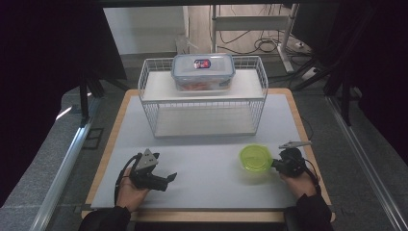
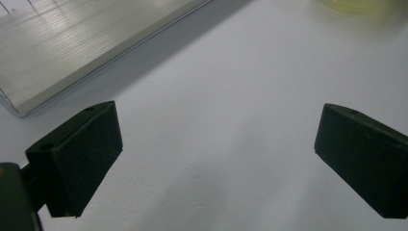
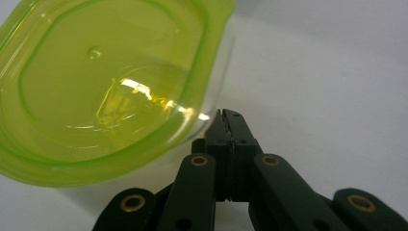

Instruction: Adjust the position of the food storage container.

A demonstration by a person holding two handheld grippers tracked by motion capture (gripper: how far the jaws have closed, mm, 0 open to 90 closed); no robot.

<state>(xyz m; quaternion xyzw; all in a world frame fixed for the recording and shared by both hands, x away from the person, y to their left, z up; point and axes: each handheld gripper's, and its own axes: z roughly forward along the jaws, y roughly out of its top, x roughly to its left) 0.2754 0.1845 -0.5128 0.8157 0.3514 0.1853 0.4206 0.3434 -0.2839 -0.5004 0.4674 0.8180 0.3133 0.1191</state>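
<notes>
Black jaws of our right gripper (image 3: 227, 115) are pressed flat together, tips just at the rim of the green-lidded container (image 3: 103, 86); whether a thin lip of the lid is pinched between them we cannot tell, since nothing shows between the pads. In the high view that right gripper (image 1: 276, 164) sits near the right front corner of the worktop (image 1: 211, 187), with the container (image 1: 255, 159) touching or just beside its tips, on the white surface.

Our left gripper (image 1: 171, 177) lies toward the left front corner, jaws spread wide with nothing between them; its own view looks across bare worktop toward the lower shelf of the wire rack (image 2: 62, 48) and a sliver of the green container (image 2: 356, 5) at the top edge.

Farther out, the wire rack (image 1: 202, 98) stands at the back middle of the worktop, with a clear blue-rimmed box (image 1: 203, 71) already on its top shelf and the lower shelf free.

We judge the work early: the green container is at most just gripped, not lifted, well apart from the rack. Lifting and placing it appears to remain.
</notes>
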